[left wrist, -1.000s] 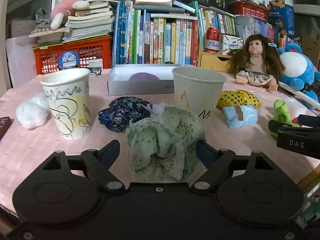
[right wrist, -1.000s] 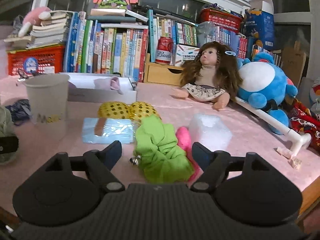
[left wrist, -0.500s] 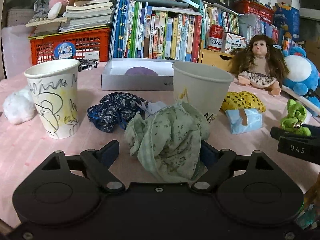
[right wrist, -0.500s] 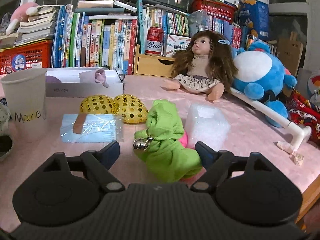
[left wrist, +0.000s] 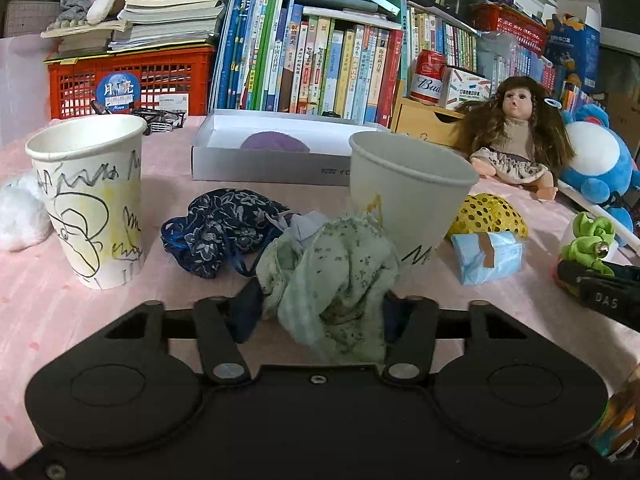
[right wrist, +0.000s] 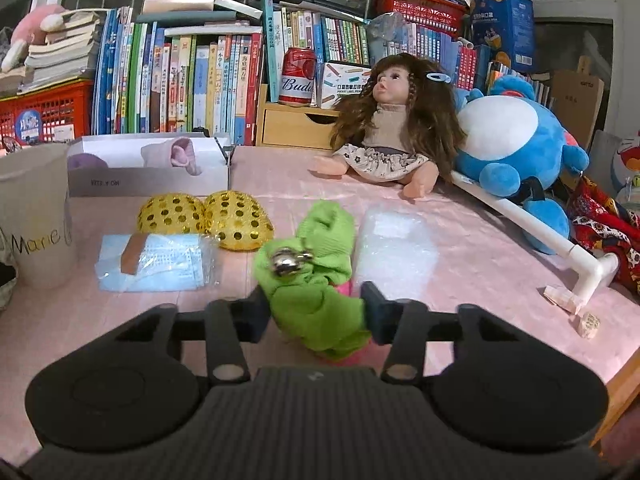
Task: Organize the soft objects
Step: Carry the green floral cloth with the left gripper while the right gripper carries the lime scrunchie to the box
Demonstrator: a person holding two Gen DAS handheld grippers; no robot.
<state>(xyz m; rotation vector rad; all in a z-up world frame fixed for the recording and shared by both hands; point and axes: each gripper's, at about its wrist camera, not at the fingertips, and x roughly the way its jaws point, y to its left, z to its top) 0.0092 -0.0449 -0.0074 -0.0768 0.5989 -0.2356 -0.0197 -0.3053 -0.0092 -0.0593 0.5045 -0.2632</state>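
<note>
Left gripper (left wrist: 320, 312) clenched on a crumpled pale green speckled cloth (left wrist: 332, 276), both blue fingers (left wrist: 246, 314) pressed into its sides. Cloth bunched just in front of the plain paper cup (left wrist: 404, 188), overlapping that cup's lower left edge in the left wrist view; contact with the pink tablecloth (left wrist: 40, 292) impossible to judge from here. Left of the plain cup, a dark blue floral pouch (left wrist: 218, 228) lying on the tablecloth, touching the green cloth's upper left. Further left of the cup, a scribbled paper cup (left wrist: 90, 196) standing upright, with a white fluffy ball (left wrist: 18, 220) beyond it at the frame edge. Behind the plain cup, a shallow white box (left wrist: 272, 160) holding something purple.

Right gripper (right wrist: 316, 312) clamped on a bright green fabric piece (right wrist: 316, 280), fingers (right wrist: 376, 310) squeezing it from both sides. A small silver bell (right wrist: 286, 262) attached on top of the green fabric, a sliver of pink showing beneath. Relative to that same plain cup (right wrist: 36, 216), lettered "Marie": a packet of blue face masks (right wrist: 156, 262) just to its right, two gold sequined domes (right wrist: 206, 218) behind the packet, then the gripped green fabric, then a clear bubble-wrap bundle (right wrist: 394, 246) touching or nearly touching the fabric's right side. Far right of the cup, a long-haired doll (right wrist: 394, 136) seated against a blue plush toy (right wrist: 516, 140).
</note>
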